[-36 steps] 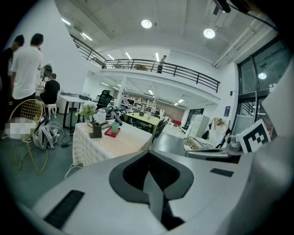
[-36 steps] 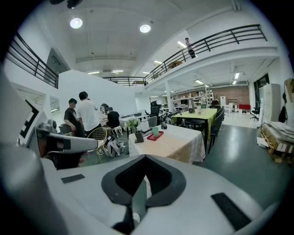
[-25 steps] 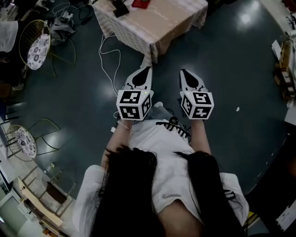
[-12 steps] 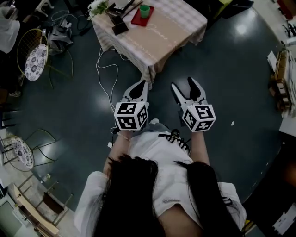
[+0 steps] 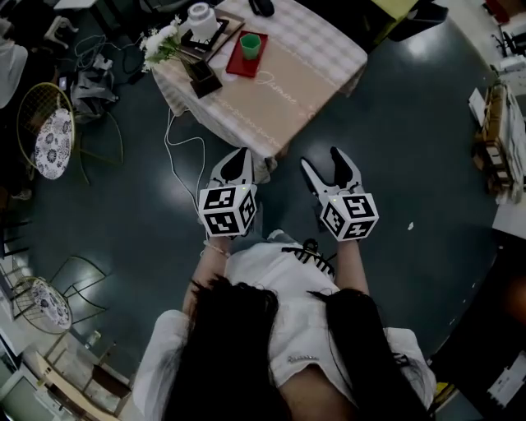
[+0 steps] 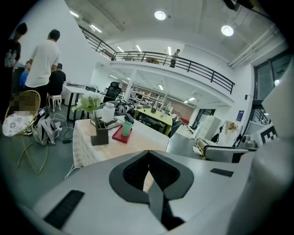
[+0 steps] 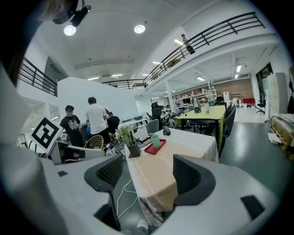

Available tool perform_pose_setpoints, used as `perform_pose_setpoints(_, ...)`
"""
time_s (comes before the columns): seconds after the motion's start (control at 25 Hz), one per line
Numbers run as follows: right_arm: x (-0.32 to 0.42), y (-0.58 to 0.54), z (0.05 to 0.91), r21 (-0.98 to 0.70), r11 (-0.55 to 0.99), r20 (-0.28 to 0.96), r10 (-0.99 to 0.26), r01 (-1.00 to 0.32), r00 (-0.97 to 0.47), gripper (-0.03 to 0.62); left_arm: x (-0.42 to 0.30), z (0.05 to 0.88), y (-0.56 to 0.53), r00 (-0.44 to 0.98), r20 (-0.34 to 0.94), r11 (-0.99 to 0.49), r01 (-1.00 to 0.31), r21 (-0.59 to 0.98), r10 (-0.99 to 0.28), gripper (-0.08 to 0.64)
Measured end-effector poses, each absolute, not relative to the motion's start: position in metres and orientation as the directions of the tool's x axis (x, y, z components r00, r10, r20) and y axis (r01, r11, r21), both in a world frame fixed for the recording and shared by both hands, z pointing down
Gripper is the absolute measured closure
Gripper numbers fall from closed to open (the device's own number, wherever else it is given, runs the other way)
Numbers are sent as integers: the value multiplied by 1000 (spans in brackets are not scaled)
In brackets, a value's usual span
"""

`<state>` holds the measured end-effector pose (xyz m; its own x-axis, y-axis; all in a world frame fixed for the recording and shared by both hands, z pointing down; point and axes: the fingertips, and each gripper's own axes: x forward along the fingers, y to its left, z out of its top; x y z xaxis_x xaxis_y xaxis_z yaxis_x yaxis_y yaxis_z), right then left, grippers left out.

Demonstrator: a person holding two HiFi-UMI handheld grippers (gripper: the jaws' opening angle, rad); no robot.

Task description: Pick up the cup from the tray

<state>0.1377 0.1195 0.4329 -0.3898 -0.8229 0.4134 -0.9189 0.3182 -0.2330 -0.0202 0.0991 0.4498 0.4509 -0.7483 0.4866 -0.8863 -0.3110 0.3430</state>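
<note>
A green cup (image 5: 250, 45) stands upright on a red tray (image 5: 236, 62) at the far side of a cloth-covered table (image 5: 288, 78). Both grippers hang over the dark floor, short of the table's near corner and well apart from the cup. My left gripper (image 5: 237, 164) is shut with nothing in it. The jaws of my right gripper (image 5: 330, 168) are opening, with nothing between them. The left gripper view shows the cup (image 6: 127, 128) on the tray (image 6: 120, 136) far beyond my left gripper (image 6: 149, 170). From my right gripper (image 7: 149, 176), the cup (image 7: 155, 141) is also distant.
A dark box vase with white flowers (image 5: 197, 76) and a white jar (image 5: 200, 14) stand left of the tray. A white cable (image 5: 177, 152) trails on the floor by the table. Wicker chairs (image 5: 45, 136) sit left, shelving (image 5: 497, 131) right. People (image 6: 43, 59) stand beyond the table.
The right gripper's jaws have gone from shut to open. The table with the tray and cup has come further into the head view, and both grippers sit lower in it.
</note>
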Motion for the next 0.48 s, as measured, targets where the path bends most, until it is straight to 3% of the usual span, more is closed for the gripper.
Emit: perform_pose_setpoints(0.48, 86, 27, 424, -198, 299, 412, -839, -934, -356, 259, -64, 442, 9, 503, 469, -372, -861, 347, -727, 551)
